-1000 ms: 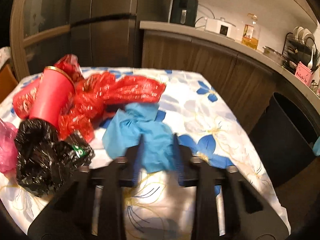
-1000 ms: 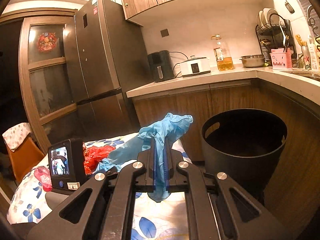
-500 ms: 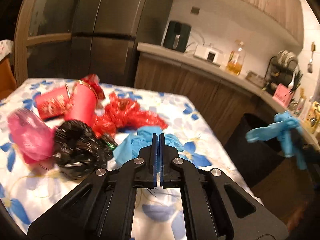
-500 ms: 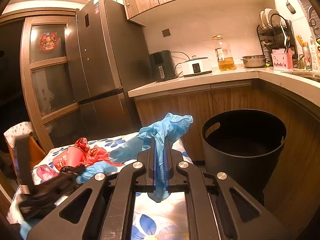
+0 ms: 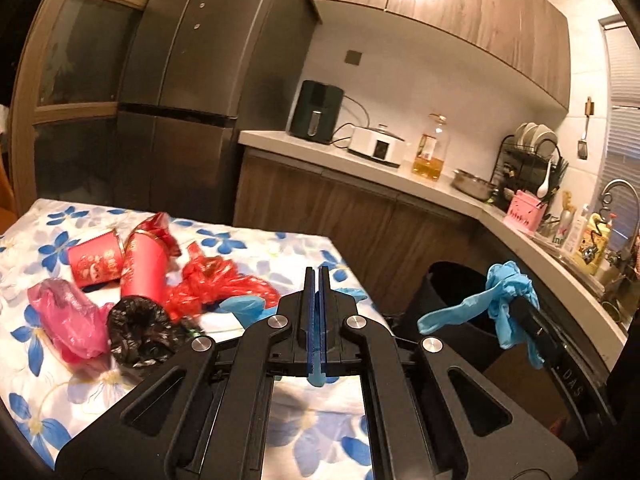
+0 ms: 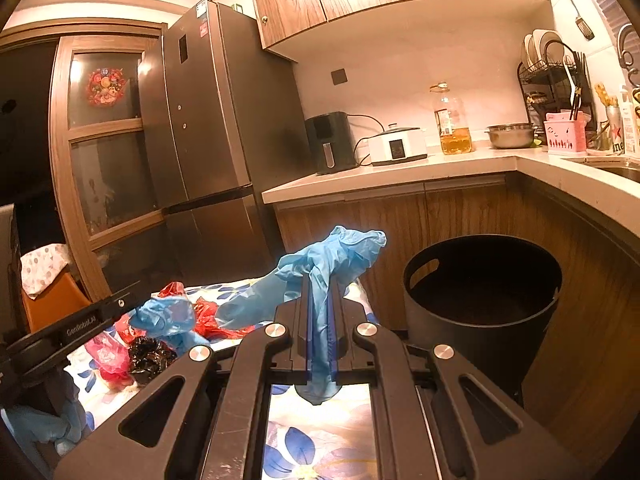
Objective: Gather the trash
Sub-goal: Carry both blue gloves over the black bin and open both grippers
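The right hand-held gripper [image 6: 320, 320] has its jaws closed on a blue glove [image 6: 332, 256]. The glove is pinched between the pads, its crumpled top stands above the fingertips and a short end hangs below them. One long part of it goes to the left, over the desk [image 6: 320, 432]. Just to the right of this gripper and lower stands a black bin [image 6: 480, 300] (its mouth is open, the inside is dark). In the left wrist view the same glove [image 5: 496, 300] is seen in front of the bin [image 5: 444, 292], held in the air.

The left hand-held gripper [image 5: 317, 312] is also closed, with only a thin slit between the pads. A small blue piece [image 5: 317, 378] shows at the lower end of the slit. In the right wrist view a second blue glove [image 6: 168, 316] hangs at the tip of this gripper [image 6: 138, 307], above the desk.

On the flowered cloth of the desk [image 5: 280, 248] the other trash lies in a group to the left: a black bag [image 5: 136, 332], a pink bag [image 5: 68, 320] touching it, a red cup [image 5: 140, 268] lying tilted, a red can [image 5: 94, 264] just beside the cup, and red wrapping [image 5: 216, 284] near the middle
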Tool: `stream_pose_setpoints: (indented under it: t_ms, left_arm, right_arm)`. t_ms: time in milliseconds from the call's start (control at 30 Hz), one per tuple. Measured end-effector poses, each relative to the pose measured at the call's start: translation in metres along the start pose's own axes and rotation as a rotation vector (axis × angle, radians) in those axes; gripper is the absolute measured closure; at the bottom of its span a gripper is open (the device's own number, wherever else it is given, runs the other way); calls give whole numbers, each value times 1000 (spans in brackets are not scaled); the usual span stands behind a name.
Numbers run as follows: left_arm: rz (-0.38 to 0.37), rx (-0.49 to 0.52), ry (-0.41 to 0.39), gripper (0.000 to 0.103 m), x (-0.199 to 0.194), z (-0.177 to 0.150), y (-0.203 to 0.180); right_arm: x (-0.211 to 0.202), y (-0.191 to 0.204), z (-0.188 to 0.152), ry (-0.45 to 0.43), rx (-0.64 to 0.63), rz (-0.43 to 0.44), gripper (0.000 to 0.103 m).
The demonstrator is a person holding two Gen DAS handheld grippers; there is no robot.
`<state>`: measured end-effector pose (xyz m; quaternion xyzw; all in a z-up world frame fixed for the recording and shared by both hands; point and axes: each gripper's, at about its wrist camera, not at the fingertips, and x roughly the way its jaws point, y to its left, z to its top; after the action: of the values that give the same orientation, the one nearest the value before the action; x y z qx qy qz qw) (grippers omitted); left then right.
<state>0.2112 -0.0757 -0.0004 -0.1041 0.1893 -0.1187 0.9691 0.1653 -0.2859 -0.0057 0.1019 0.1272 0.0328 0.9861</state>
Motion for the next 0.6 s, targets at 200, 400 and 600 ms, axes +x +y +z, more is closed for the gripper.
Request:
stream_pose_setpoints:
  t_ms: [200, 400, 600]
  left_arm:
    - [-35, 39, -11, 103, 7, 6, -27]
    - [-100, 71, -7, 103, 19, 16, -59]
    - [-172, 113, -12, 103, 37, 25, -94]
  right_arm:
    - [-6, -7, 6, -12, 0, -30, 96]
    - [-9, -19, 14, -24, -1, -66, 96]
    - [-10, -40, 24, -39, 6, -128, 96]
